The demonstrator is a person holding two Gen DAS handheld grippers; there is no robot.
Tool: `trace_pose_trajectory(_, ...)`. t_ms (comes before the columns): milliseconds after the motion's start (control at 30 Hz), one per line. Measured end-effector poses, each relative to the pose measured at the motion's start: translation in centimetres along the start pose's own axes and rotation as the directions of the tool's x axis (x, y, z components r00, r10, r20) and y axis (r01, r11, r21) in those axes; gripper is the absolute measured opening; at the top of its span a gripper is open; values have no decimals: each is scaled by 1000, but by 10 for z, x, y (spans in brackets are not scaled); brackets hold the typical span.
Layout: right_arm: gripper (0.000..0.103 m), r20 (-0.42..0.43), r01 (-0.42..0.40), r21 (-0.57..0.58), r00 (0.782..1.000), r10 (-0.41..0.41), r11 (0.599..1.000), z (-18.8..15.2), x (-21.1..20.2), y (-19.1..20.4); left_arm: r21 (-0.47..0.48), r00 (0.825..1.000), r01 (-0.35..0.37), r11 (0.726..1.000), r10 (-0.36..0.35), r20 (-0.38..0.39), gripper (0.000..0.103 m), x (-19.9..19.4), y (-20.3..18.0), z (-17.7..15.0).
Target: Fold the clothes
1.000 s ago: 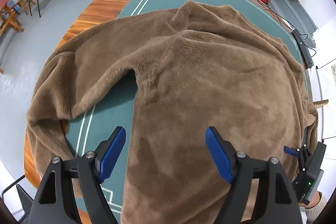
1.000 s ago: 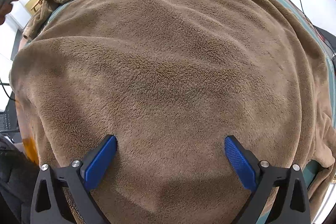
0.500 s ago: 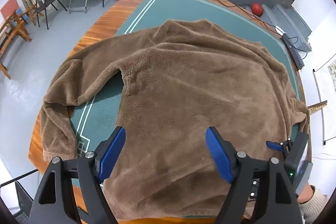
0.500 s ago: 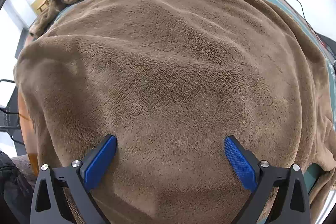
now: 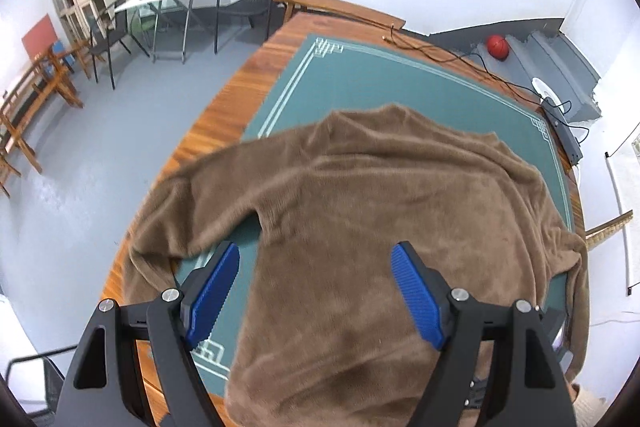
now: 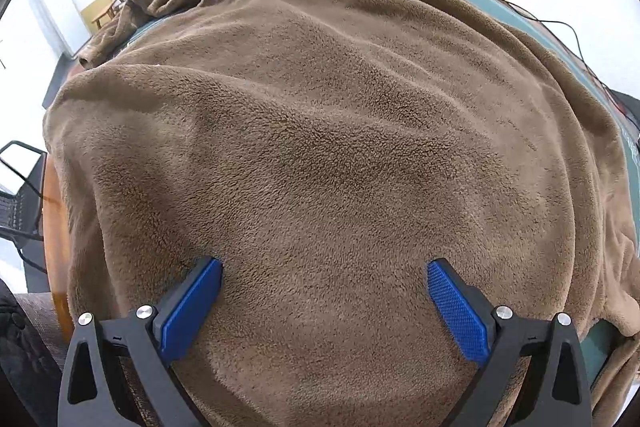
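- Notably, since a second ago my left gripper (image 5: 316, 291) has pulled up and away from the plush brown fleece sweater (image 5: 380, 227); the left wrist view now takes in nearly the whole garment, where before the fabric filled the frame.
- Its jaws stand wide apart with nothing between the blue pads; released, holding nothing.
- I judge this a reposition: the spreading looks finished and no fold has begun.
- My right gripper (image 6: 324, 303) has shifted little. It hovers low over the sweater body, jaws likewise wide, nothing gripped. Whether the pad tips brush the pile I cannot tell.
- Garment location: spread on the green bordered mat (image 5: 400, 83) atop the wooden table (image 5: 240, 87).
- Condition, left to right: the left sleeve (image 5: 200, 199) angles out and droops over the table edge; the body lies mostly flat with soft ripples; the right sleeve (image 5: 576, 267) hangs bunched at the far right edge.
- Next target in my judgement: a sleeve.
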State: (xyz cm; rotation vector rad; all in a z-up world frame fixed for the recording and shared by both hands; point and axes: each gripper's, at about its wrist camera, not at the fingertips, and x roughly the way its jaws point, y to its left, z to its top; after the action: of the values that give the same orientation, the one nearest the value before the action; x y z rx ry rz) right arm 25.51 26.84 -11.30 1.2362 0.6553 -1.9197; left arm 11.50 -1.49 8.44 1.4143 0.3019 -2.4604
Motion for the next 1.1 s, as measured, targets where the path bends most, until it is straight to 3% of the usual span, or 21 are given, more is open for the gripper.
trace_pose_trajectory(167, 103, -11, -1, 0, 1000, 1, 1000, 18, 18, -2, 44, 1000, 6, 999, -7, 12, 82, 7, 0, 29)
trace_pose_trajectory(367, 103, -40, 3, 16, 999, -2, 1000, 27, 22, -7, 59, 998, 68, 996, -68, -6, 82, 43, 8, 69)
trace_pose_trajectory(533, 103, 5, 84, 84, 996, -85, 993, 52, 4, -39, 128, 992, 102, 986, -92, -81, 82, 110, 0, 103)
trace_pose_trajectory(700, 103, 74, 131, 231, 986, -152, 964, 104, -20, -112, 148, 972, 200, 969, -177, -151, 82, 175, -15, 146)
trace_pose_trajectory(833, 103, 135, 138, 367, 971, -199, 920, 150, -23, -183, 193, 946, 289, 937, -250, -205, 82, 217, -39, 174)
trace_pose_trajectory(933, 103, 152, 119, 444, 967, -205, 888, 181, -11, -234, 266, 937, 314, 911, -254, -239, 82, 251, -61, 184)
trace_pose_trajectory(1100, 103, 108, 111, 518, 975, -193, 848, 199, 27, -295, 325, 919, 345, 881, -247, -306, 82, 292, -83, 180)
